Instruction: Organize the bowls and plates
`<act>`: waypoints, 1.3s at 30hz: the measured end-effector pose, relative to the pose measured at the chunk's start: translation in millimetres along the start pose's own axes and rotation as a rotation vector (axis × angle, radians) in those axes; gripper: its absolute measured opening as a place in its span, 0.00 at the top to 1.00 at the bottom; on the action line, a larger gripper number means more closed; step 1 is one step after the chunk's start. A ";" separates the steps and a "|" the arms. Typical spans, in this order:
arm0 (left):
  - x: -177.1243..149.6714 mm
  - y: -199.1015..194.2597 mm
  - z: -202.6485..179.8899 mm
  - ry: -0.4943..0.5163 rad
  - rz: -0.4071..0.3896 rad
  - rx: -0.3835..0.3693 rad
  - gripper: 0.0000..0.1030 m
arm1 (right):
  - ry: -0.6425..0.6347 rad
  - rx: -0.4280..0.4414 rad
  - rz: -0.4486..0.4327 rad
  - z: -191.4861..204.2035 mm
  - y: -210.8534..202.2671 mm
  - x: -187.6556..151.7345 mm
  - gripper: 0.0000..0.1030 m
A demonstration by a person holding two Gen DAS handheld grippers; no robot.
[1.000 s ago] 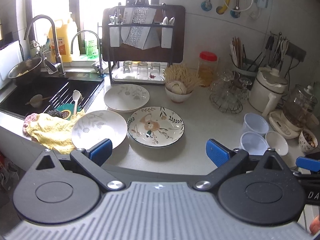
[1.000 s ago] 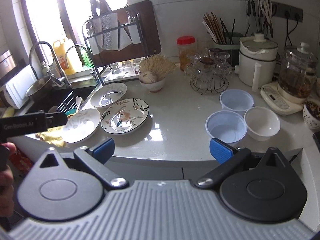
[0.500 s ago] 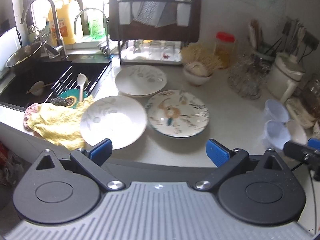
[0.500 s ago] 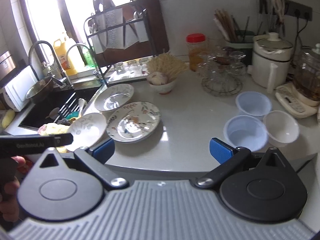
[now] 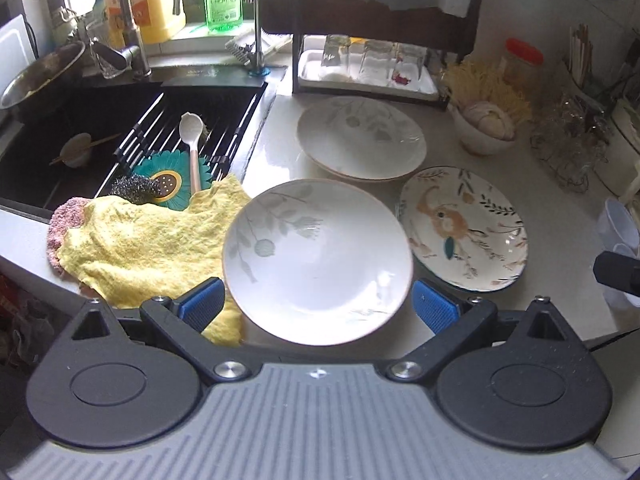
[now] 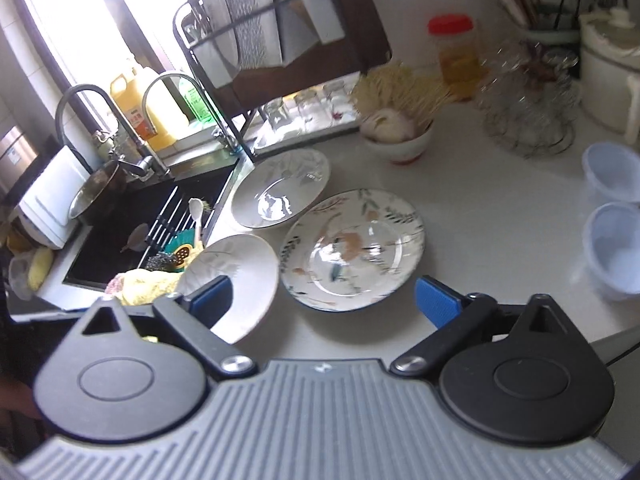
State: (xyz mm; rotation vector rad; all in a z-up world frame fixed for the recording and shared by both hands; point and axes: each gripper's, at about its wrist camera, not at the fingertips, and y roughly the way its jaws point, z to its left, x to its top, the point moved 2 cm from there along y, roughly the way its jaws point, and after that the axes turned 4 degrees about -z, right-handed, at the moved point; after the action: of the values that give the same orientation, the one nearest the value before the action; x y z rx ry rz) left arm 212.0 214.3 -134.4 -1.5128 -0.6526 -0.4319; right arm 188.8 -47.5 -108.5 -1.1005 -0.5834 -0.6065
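Three plates lie on the white counter. A white leaf-print plate (image 5: 318, 262) lies nearest, its near rim between the open fingers of my left gripper (image 5: 318, 306). A second white leaf-print plate (image 5: 360, 138) lies behind it. A plate with an orange animal print (image 5: 462, 228) lies to the right. My right gripper (image 6: 324, 298) is open and empty, just in front of the animal plate (image 6: 352, 248). The near white plate (image 6: 236, 280) sits at its left finger. Translucent plastic bowls (image 6: 614, 248) stand at the right.
A yellow cloth (image 5: 148, 240) lies at the near plate's left, over the sink edge. The black sink (image 5: 120, 132) holds a spoon and scrubbers. A dish rack with glasses (image 5: 368, 64), a small white bowl (image 5: 484, 132) and a glass-cup stand (image 6: 528, 120) stand behind.
Both grippers have moved forward and down toward the plates. The near white plate now sits between my left fingers. The right view has swung left toward the animal plate.
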 end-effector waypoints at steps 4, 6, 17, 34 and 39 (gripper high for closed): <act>10.1 26.2 31.5 -0.017 0.024 -0.074 0.02 | 0.021 -0.023 0.056 19.7 32.4 -4.8 0.10; 17.2 37.1 42.1 -0.018 0.039 -0.132 0.03 | 0.047 -0.024 0.087 29.2 47.5 -8.3 0.13; 37.9 99.3 81.0 0.068 0.115 -0.215 0.12 | 0.223 -0.053 0.186 46.6 106.1 -38.9 0.48; 49.2 164.8 122.0 -0.042 0.203 -0.224 0.60 | 0.284 -0.124 0.231 53.0 149.1 -49.7 0.61; 50.6 168.8 118.5 0.001 0.196 -0.249 0.66 | 0.272 -0.130 0.252 58.2 154.8 -50.3 0.73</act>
State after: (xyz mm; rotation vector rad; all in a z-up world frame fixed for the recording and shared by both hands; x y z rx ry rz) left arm 343.1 344.3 -239.4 -1.7938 -0.4554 -0.3730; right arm 255.0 65.5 -221.3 -1.1675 -0.1681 -0.5673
